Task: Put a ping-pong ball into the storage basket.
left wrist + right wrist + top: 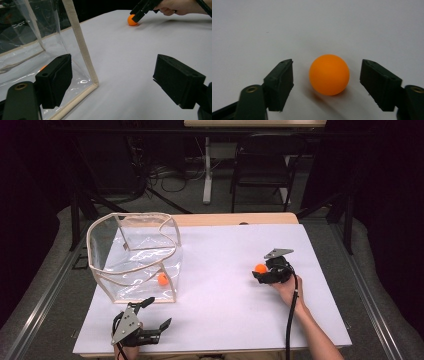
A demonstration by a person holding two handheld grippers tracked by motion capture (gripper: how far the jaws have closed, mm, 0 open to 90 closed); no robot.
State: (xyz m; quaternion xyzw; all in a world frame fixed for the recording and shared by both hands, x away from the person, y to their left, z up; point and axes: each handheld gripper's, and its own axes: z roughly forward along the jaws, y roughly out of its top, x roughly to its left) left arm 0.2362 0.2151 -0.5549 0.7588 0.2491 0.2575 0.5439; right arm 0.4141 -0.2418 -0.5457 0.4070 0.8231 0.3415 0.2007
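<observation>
An orange ball point(260, 268) point(329, 74) lies on the white tabletop point(225, 310) at the right. My right gripper point(260, 273) point(326, 78) is open around it, a jaw on either side with a small gap to each pad. In the left gripper view the same ball point(132, 20) sits far off under the right gripper point(140, 12). A second orange ball point(163, 279) rests inside the clear soft-walled container point(125, 215) at the left. Near the table's front edge my left gripper point(159, 311) point(112, 80) stands open and holds nothing, just off the container's near corner point(93, 82).
The container has beige trim and an open top, and it takes up the table's left rear part. Beyond the far edge stand a dark chair point(262, 165), a table leg and floor cables. Grey padding borders the table on both sides.
</observation>
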